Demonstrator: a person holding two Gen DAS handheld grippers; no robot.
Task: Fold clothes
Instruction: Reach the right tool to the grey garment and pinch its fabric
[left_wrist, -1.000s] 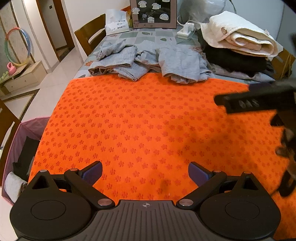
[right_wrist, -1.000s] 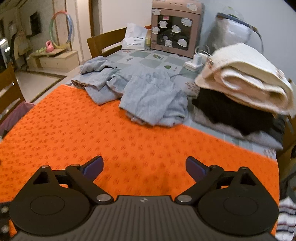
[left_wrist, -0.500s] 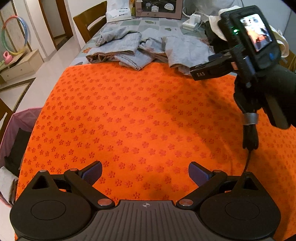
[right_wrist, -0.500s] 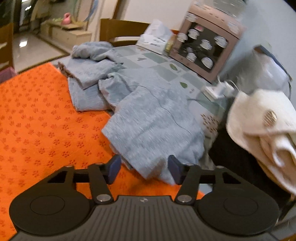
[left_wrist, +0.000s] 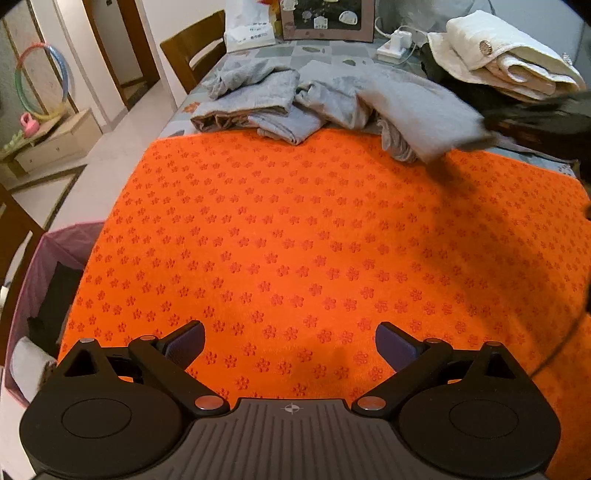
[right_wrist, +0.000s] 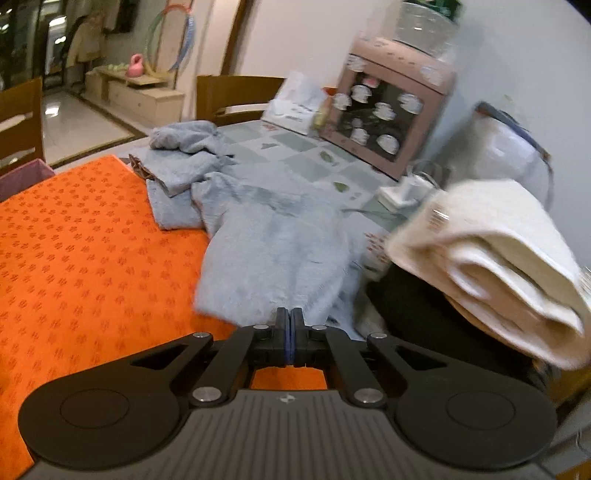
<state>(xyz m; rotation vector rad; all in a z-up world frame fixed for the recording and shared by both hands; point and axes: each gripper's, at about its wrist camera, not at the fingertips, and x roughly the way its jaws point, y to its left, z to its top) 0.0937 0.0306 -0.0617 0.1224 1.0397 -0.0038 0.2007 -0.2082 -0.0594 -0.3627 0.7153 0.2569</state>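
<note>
Pinching grey garment (right_wrist: 273, 254) edge: right claw (right_wrist: 290, 325); long axis receding.

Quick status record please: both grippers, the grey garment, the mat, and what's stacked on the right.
left gripper: open, over the orange mat, holding nothing
right gripper: shut on the near edge of the grey garment
grey garment: crumpled, partly on the mat, mostly on the tablecloth behind
stack: folded cream garment on top of dark clothes
fold: not yet started
</note>
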